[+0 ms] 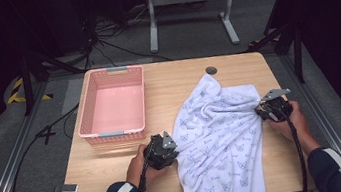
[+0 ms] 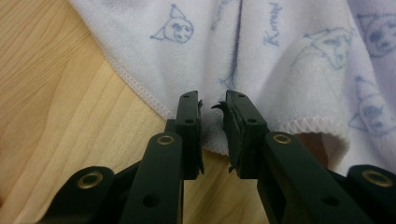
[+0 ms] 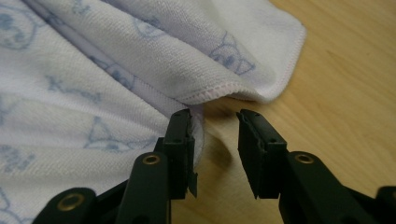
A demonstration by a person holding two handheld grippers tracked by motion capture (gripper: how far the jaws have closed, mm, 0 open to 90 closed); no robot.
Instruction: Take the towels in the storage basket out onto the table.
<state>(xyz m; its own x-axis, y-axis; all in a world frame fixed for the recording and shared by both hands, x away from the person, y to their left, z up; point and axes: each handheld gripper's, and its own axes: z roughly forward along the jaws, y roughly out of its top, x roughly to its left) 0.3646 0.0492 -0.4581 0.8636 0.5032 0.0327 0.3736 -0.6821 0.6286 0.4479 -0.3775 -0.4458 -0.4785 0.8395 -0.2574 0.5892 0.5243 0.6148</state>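
A: Where was the towel (image 1: 222,139) seen?

B: Rumpled on the tabletop (image 1: 176,82), right of the pink basket (image 1: 111,104) and well apart from it. One end was draped over the tabletop's near edge; the far end was bunched toward the small round grommet (image 1: 211,70).

A: Step in hand?

B: Judged as edge pickup, both sides, prob. ahead of spreading or folding. The left gripper (image 2: 212,123) was set at the towel's hemmed edge on the basket side. Its jaws were nearly together w/ a bit of hem (image 2: 212,140) seen in the narrow gap, but a sliver of space was left, so no firm pinch could be claimed; not yet clamped.

A: And the other?

B: The right gripper (image 3: 215,140) was placed at the towel's edge on the side away from the basket. Its jaws were parted; cloth was brushed by one jaw only, bare wood was seen between them. Nothing was held.

A: Next move?

B: Approx.: the left jaws would need to be closed fully on the hem. The right gripper would need to be nudged toward the folded hem (image 3: 224,91) so cloth lies between both jaws, then closed. Only after that should anything be lifted, else one edge could be dragged.
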